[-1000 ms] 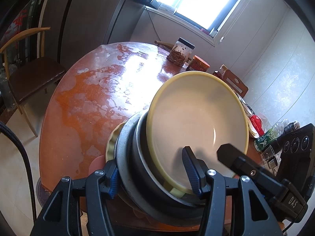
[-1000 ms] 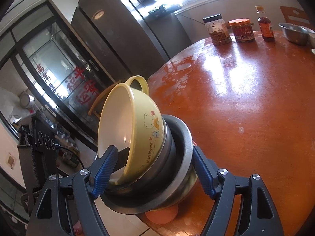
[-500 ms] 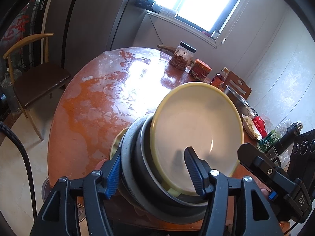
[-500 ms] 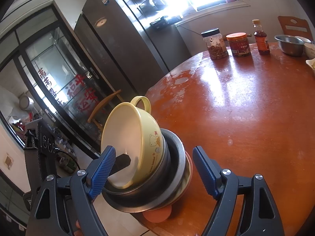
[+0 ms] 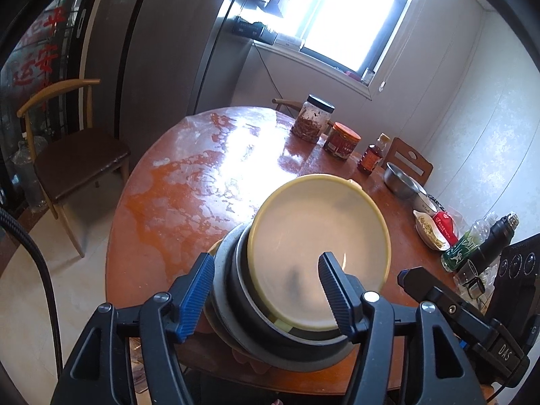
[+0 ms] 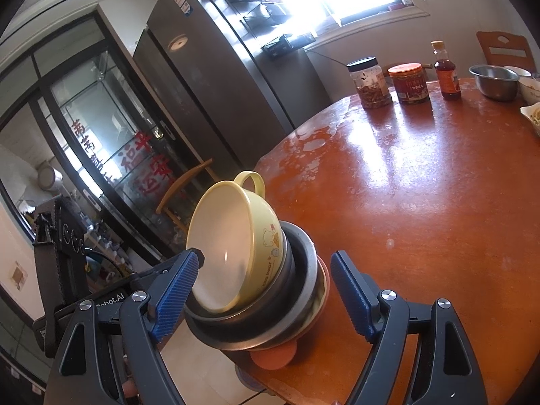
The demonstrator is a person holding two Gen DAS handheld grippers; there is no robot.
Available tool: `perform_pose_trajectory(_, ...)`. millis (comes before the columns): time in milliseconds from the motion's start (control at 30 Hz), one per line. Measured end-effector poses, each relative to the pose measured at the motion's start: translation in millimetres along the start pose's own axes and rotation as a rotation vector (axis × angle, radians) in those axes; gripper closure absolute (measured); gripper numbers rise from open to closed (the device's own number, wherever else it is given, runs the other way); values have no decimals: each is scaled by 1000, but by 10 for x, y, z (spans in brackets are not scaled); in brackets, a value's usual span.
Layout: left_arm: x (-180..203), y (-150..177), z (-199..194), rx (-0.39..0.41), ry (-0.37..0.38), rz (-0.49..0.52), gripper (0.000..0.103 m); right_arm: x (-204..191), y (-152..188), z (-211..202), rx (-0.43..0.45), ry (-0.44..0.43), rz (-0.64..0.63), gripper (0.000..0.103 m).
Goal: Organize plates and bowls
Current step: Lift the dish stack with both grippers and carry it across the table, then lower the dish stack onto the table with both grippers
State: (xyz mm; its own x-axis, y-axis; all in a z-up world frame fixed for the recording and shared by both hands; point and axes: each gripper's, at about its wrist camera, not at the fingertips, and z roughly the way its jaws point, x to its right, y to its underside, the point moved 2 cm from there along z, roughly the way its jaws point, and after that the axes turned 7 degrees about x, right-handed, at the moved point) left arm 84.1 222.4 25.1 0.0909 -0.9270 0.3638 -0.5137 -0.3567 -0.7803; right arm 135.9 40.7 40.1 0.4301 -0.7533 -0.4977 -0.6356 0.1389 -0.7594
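Right wrist view | bowl stack (image 6: 256, 283) tilted, mouths facing the left tool (image 5: 266, 300) | sits at worktop (image 6: 422, 202) edge, between right tool (image 6: 266, 297) pads | both tools apart, left widening

One round table (image 6: 438, 202). Between the tongs, one nested stack: one yellow handled bowl (image 6: 236, 236) in two steel bowls (image 6: 303, 290), on one orange plate (image 6: 275, 359). Far beyond the tongs: two jars (image 6: 369, 82), one sauce bottle (image 6: 446, 74), one loose steel bowl (image 6: 494, 81), two white dishes (image 5: 430, 229). Two wooden chairs (image 5: 67, 155) were fully seen; one green bottle (image 5: 464, 246).
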Motion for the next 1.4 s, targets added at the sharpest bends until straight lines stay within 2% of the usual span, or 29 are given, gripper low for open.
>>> perform_pose_trajectory(333, 43, 87, -297, 32, -47, 47, 39, 5, 19, -189, 17, 4, -11, 21)
perform_pose_trajectory(667, -368, 200, -437, 29, -149, 2, 38, 76, 130, -319, 8, 37, -32, 21)
perform_pose_trajectory(967, -702, 258, -117, -47, -207, -29, 38, 142, 294, -252, -36, 81, -60, 21)
perform_pose_trajectory(1167, -725, 255, 123, -82, -186, -19, 38, 192, 351, -178, -53, 61, -52, 21)
perform_pose_trajectory(1400, -667, 215, 341, -99, -141, 45, 38, 176, 369, -76, -63, 39, -74, 21)
